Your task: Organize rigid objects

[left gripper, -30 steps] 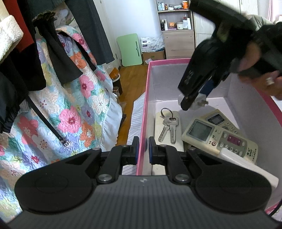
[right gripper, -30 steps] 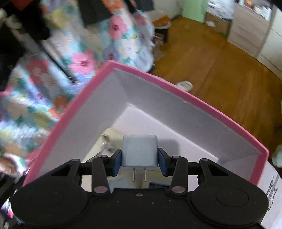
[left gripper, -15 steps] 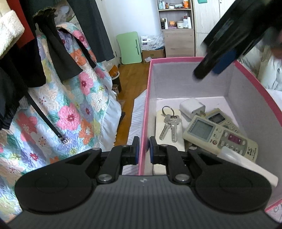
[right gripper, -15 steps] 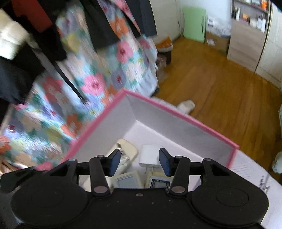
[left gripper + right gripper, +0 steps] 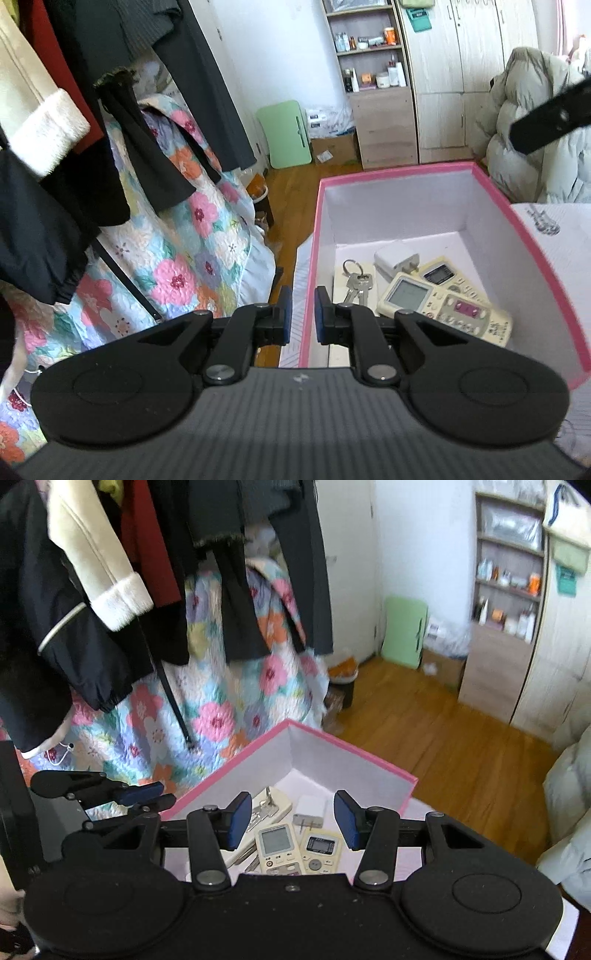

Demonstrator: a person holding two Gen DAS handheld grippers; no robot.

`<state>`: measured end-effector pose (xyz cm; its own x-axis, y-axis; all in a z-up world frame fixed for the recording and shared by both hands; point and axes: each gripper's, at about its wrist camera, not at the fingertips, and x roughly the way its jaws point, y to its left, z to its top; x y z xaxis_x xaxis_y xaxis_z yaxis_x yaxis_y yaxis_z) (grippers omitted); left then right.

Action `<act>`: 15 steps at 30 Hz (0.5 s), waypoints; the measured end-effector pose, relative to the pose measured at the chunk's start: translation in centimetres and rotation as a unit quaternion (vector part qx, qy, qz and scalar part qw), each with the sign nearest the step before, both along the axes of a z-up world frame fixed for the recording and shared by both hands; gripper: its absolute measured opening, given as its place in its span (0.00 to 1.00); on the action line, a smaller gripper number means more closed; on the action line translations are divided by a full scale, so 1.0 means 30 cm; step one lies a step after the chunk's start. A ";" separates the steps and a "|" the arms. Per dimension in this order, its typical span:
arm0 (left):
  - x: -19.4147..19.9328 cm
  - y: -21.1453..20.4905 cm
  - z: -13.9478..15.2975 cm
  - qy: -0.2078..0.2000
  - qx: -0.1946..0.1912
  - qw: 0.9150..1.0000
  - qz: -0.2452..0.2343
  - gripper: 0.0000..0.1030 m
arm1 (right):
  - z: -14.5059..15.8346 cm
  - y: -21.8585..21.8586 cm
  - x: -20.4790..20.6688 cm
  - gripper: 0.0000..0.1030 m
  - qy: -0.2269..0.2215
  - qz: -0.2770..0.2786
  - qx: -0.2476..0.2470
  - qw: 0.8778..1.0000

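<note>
1. Pink box (image 5: 532, 251) sits at 3 o'clock of the left gripper (image 5: 302, 308), holding the white charger (image 5: 397, 256), keys (image 5: 355, 282) and two remotes (image 5: 443, 302).
2. Left gripper's fingers stand narrow with the box's pink wall between them; whether they pinch it I cannot tell.
3. Right gripper (image 5: 291, 821) hovers above the box, jaws half apart and empty.
4. Charger (image 5: 312, 808) lies at 12 o'clock of the remotes (image 5: 295, 845).
</note>
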<state>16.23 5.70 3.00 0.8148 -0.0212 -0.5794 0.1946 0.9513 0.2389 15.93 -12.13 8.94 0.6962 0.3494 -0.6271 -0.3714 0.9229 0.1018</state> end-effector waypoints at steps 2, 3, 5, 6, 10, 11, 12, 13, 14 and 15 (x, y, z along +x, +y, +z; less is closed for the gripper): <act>-0.021 0.013 0.034 -0.007 -0.019 1.000 0.017 0.13 | 0.010 -0.015 -0.034 0.55 -0.011 -0.005 0.008 1.000; -0.032 0.018 0.052 -0.012 -0.029 0.999 0.024 0.13 | 0.015 -0.029 -0.053 0.55 -0.015 -0.009 0.016 1.000; -0.057 0.022 0.080 -0.018 -0.040 0.999 0.032 0.13 | 0.028 -0.064 -0.091 0.55 -0.025 -0.018 0.032 0.999; -0.071 0.020 0.094 -0.022 -0.044 0.998 0.035 0.15 | 0.028 -0.074 -0.102 0.55 -0.029 -0.022 0.037 0.999; -0.132 0.002 0.147 -0.039 -0.058 0.997 0.035 0.36 | 0.033 -0.110 -0.169 0.55 -0.047 -0.034 0.045 0.997; -0.150 -0.005 0.161 -0.042 -0.060 0.997 0.033 0.40 | 0.034 -0.118 -0.189 0.56 -0.049 -0.035 0.049 0.997; -0.162 -0.013 0.168 -0.045 -0.061 0.997 0.029 0.44 | 0.033 -0.127 -0.205 0.56 -0.051 -0.038 0.053 0.997; -0.175 -0.019 0.176 -0.046 -0.062 0.997 0.025 0.47 | 0.030 -0.130 -0.223 0.56 -0.053 -0.041 0.055 0.996; -0.191 -0.025 0.185 -0.047 -0.064 0.997 0.020 0.49 | 0.026 -0.135 -0.241 0.56 -0.056 -0.045 0.054 0.996; -0.202 -0.031 0.190 -0.047 -0.066 0.997 0.017 0.55 | 0.021 -0.137 -0.258 0.56 -0.060 -0.050 0.052 0.996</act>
